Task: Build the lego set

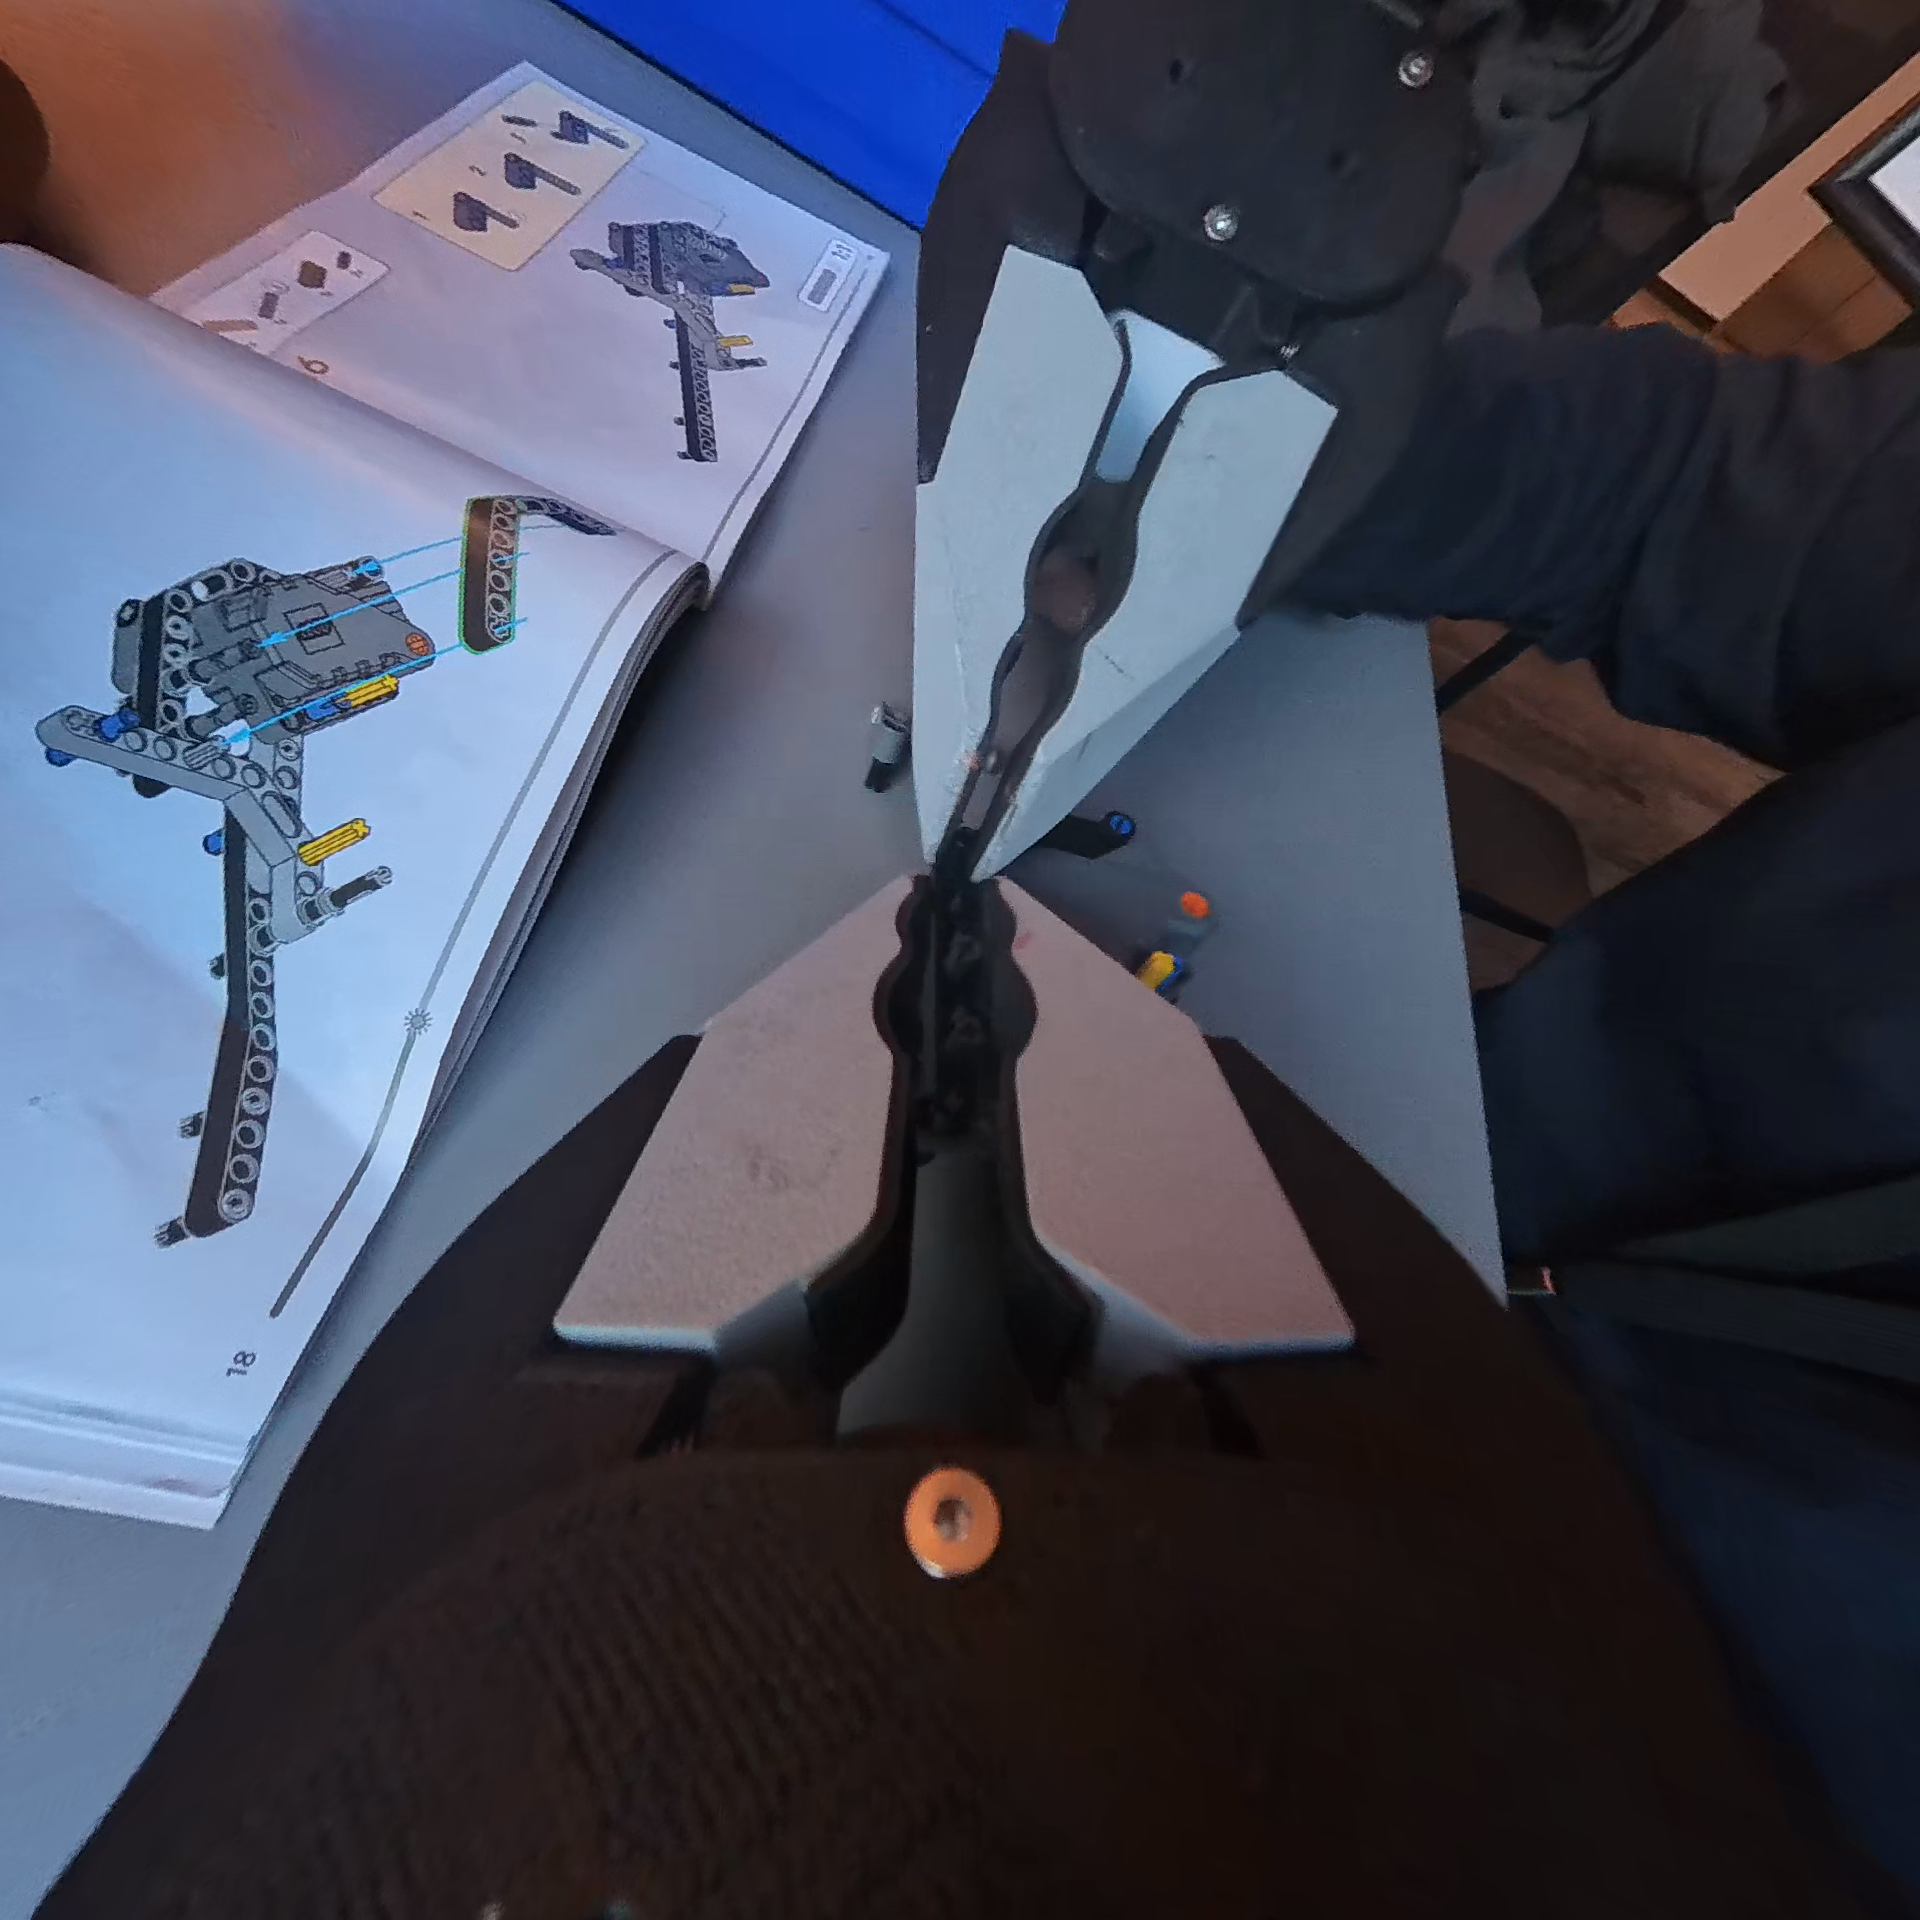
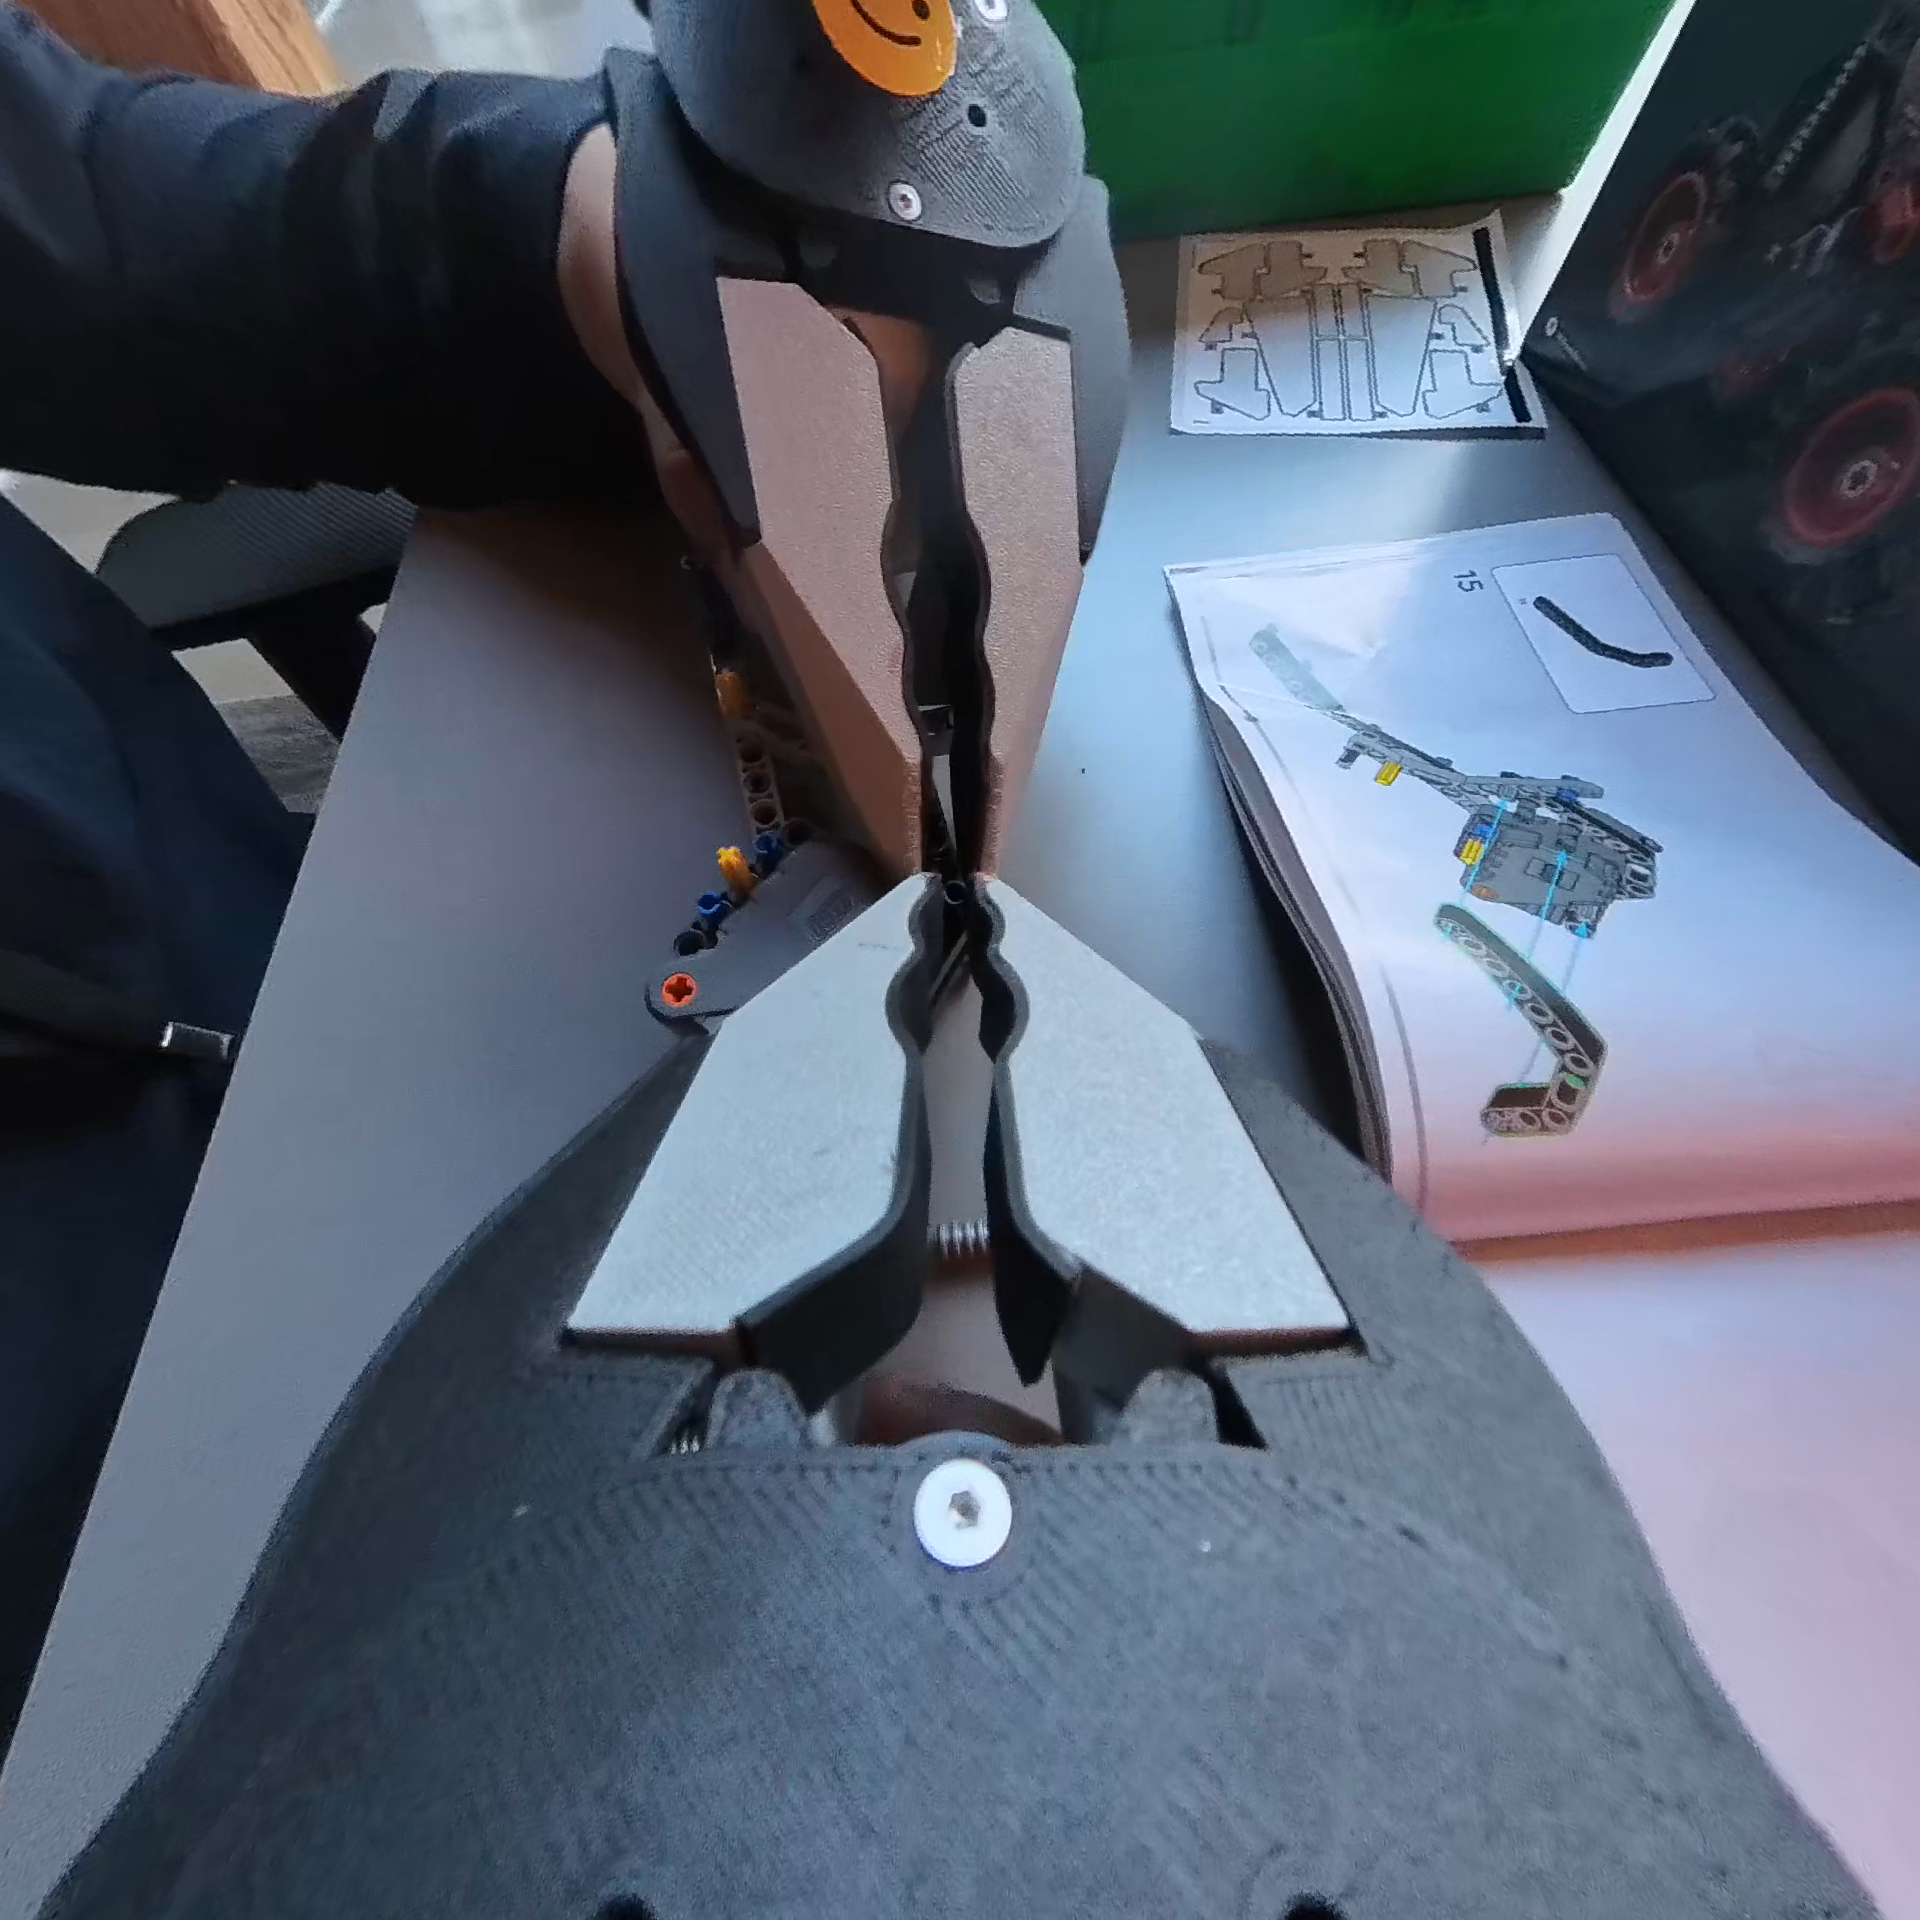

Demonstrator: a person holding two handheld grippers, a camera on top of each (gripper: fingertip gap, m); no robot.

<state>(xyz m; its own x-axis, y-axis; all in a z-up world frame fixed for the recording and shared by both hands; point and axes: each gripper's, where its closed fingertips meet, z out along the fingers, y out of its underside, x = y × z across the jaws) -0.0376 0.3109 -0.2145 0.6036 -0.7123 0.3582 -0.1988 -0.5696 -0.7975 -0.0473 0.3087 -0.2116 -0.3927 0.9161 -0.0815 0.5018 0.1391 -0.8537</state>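
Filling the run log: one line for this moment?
left gripper: shut on black beam | right gripper: shut on the same beam, tip to tip | manual open on table

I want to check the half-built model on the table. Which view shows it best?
The right wrist view: the model lies beside the grippers, beam holes and coloured pins visible. The left wrist view shows only scraps behind the left gripper.

Soft daylight falls unevenly, bluish beyond the left claw (image 1: 951, 883) and pinkish on the booklet (image 2: 1662, 935) right of the right claw (image 2: 951, 894). Wide-angle lenses bend edges; the claw bodies nearest each camera blur darkly.
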